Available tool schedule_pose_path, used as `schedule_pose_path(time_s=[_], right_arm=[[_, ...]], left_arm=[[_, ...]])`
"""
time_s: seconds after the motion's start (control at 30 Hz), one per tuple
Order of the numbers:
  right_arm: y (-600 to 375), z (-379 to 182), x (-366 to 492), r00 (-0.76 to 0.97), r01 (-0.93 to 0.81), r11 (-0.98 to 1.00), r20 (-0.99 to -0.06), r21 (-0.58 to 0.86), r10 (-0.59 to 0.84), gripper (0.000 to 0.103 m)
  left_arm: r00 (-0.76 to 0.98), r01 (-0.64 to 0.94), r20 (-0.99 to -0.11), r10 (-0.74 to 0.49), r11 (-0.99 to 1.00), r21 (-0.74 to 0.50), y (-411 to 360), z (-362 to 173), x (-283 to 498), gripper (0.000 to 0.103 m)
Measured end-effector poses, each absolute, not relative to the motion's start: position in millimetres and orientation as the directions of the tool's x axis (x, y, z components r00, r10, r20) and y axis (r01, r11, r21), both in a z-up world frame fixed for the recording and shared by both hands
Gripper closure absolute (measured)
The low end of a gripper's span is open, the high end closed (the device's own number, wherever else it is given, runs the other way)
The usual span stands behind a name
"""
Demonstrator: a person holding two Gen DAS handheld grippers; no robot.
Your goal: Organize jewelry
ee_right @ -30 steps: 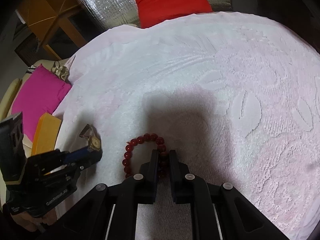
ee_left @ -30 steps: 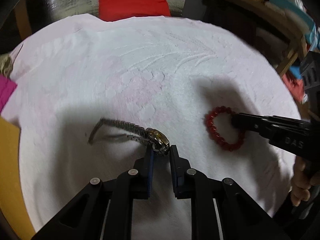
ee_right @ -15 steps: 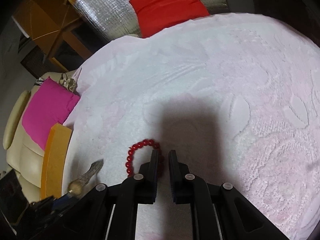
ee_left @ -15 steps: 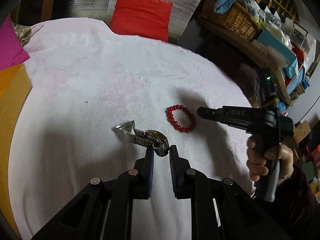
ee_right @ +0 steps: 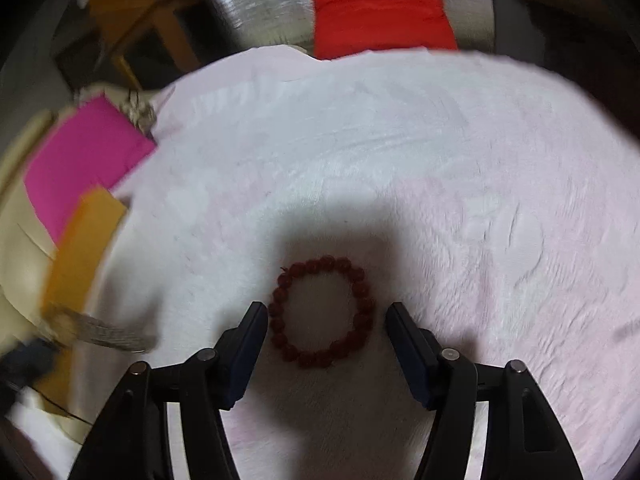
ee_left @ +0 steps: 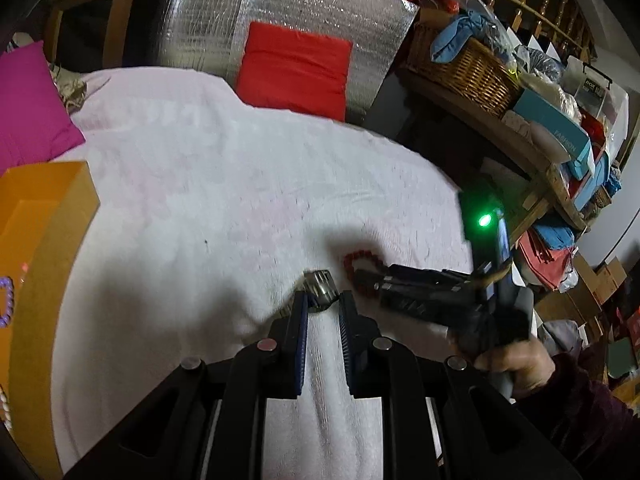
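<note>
Red bead bracelet (ee_right: 322,311) – dark round beads, closed loop – lies flat on pinkish-white towel (ee_right: 440,184) between right gripper (ee_right: 326,312) jaws, just opened, untouching. Left gripper (ee_left: 323,300) clamps silver metal-band watch (ee_left: 319,291).

1. The left gripper (ee_left: 323,307) points forward and downward, its fingers (ee_left: 299,322) standing close together and clamped on the metal watch (ee_left: 319,290) at their tips.
2. The right gripper (ee_right: 326,312) tilts steeply downward; its jaws have just been opening, and its fingers (ee_right: 249,334) now stand wide apart, one on each side of the red bead bracelet (ee_right: 322,316), pressing on nothing.
3. In the left wrist view the right gripper reaches in from the right, its tips near the left gripper's.
4. The person's right hand (ee_left: 514,362) grips its handle, a dark sleeve (ee_left: 580,404) covering the wrist.
</note>
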State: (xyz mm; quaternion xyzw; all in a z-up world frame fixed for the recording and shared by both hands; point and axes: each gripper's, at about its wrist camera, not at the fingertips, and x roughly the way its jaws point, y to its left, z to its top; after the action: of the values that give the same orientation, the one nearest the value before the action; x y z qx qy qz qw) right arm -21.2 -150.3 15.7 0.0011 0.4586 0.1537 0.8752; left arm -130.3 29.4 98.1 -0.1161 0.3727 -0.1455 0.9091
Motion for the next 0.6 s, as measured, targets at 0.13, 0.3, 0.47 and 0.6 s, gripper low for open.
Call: schedule_pose_path(time_s=[0.13,0.3,0.47,0.6], right_arm=[[-150,15,-21,0.558,-0.270,0.958,-0.796,0.093,0.234,0.089],[-162,27,-24,0.587,-0.270,0.953,-0.762,0.136,0.275,0.093],[-173,33,-27,0.597,-0.264,0.950,-0.746,0.165,0.295,0.093],[-173,29,-24,0.575,-0.259,0.951,-0.765,0.167,0.290,0.093]], left_arm=[[0.684,0.179,-0.640,-0.351,0.931,-0.319,30,99,-130,0.096],[0.701,0.197,-0.621,-0.350,0.932,-0.304,27,106,-133,0.098],[0.669,0.188,-0.667,-0.327,0.943,-0.273,30,95,-130,0.098],[0.635,0.103,-0.739,-0.227,0.972,-0.209,32,71,-125,0.056]])
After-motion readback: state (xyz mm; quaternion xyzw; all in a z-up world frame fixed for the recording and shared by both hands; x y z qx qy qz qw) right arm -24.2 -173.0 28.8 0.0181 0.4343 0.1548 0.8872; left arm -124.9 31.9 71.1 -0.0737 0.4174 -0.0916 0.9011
